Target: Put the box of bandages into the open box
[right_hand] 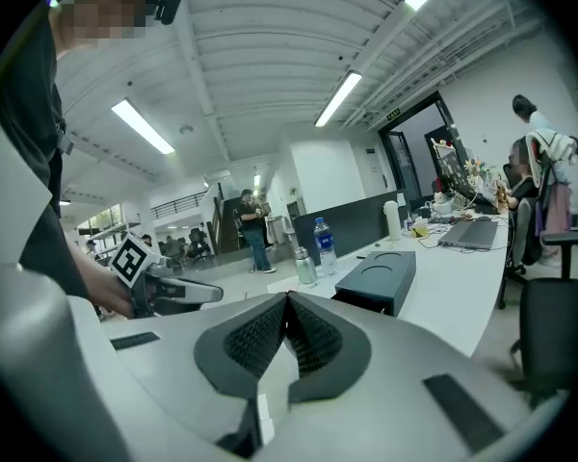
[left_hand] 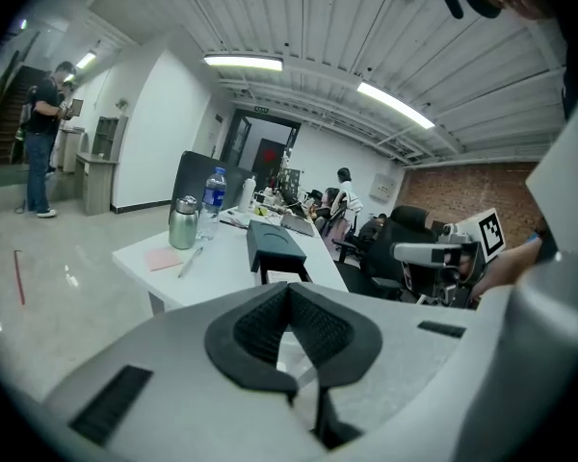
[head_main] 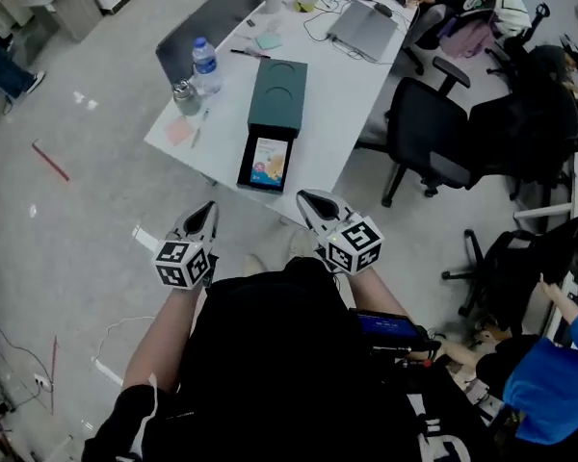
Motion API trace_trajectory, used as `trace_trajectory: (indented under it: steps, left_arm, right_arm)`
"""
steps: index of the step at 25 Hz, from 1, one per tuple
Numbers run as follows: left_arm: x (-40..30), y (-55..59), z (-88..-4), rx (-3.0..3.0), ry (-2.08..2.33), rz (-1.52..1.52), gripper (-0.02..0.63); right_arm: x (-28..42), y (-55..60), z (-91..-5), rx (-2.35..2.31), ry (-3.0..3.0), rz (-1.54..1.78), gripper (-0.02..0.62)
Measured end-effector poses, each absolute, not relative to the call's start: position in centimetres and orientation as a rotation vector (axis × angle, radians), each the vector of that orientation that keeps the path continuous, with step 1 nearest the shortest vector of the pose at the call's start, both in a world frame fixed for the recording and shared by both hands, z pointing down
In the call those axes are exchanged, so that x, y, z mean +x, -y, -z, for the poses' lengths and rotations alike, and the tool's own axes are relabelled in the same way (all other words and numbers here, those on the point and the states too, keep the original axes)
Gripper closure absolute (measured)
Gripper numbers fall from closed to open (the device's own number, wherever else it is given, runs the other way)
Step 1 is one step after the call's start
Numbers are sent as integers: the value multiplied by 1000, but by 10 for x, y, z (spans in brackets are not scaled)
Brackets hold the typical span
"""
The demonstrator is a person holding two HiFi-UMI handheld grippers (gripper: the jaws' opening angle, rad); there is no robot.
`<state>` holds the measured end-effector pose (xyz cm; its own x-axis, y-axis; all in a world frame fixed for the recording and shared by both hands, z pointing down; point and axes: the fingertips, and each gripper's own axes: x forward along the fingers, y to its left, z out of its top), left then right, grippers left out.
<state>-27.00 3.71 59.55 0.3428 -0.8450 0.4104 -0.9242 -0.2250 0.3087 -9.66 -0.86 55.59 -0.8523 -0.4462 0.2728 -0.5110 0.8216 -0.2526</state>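
Tucked close against the person's black top, the left gripper and right gripper both sit well short of the open box, off the white table's near edge. Each gripper's own view shows its dark pads pressed together with nothing between them, so neither is carrying anything.

A colourful carton, apparently the box of bandages, lies flat inside the open box, framed by its black walls. The dark green lid lies just beyond the open box, flat on the table and touching its far end, leaving the tray clear from above.

With the carton seated and both grippers empty and held back, the placing looks finished rather than pending.

Left of the open box and a little beyond it stand a metal flask and a water bottle.
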Motion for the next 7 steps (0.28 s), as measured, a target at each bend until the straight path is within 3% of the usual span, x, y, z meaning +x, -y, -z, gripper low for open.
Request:
trace_trajectory:
  steps: [7]
  left_arm:
    - [-264, -29, -601, 2159, 1497, -177, 598]
  right_arm:
    - [-95, 14, -556, 794, 2795, -439, 572]
